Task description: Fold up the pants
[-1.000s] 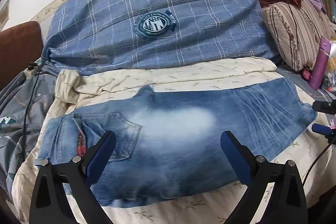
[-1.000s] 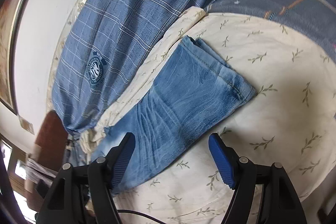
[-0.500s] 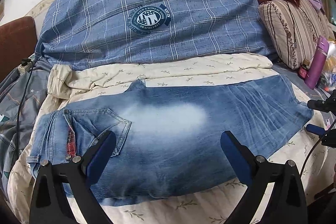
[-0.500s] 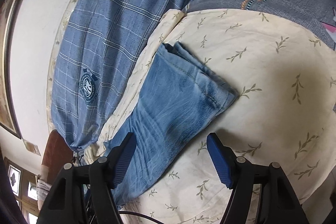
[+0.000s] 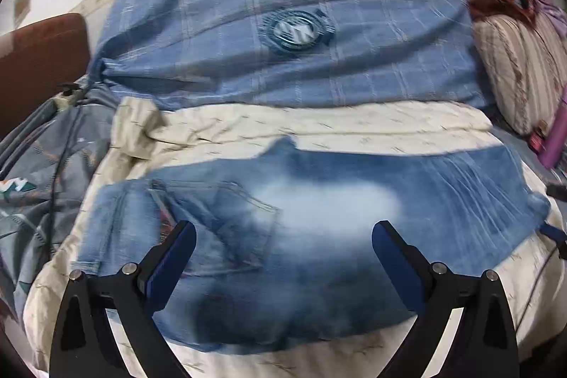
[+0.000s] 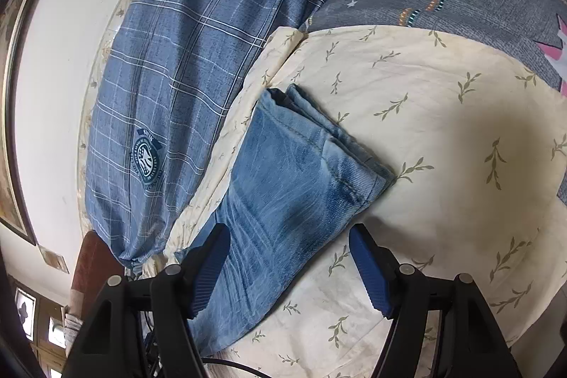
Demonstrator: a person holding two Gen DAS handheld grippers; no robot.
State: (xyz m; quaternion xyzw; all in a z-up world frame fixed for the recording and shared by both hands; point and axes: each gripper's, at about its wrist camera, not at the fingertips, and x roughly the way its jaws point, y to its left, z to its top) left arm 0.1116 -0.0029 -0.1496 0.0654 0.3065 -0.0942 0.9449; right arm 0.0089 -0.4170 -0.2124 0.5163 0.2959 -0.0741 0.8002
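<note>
Both grippers closed in on the jeans (image 5: 319, 236): left gripper (image 5: 283, 247) spread over the seat, view blurred, right gripper (image 6: 288, 259) spread nearer the hems (image 6: 329, 144), jeans flat on the cream quilt (image 6: 443, 116); denim's heavy, limp, so pinch stacked hems

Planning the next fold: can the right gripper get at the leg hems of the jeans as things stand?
Probably yes. The right gripper is open and hangs over the jeans just short of the leg hems. The hems lie flat on the cream quilt with nothing on top or in between.
</note>
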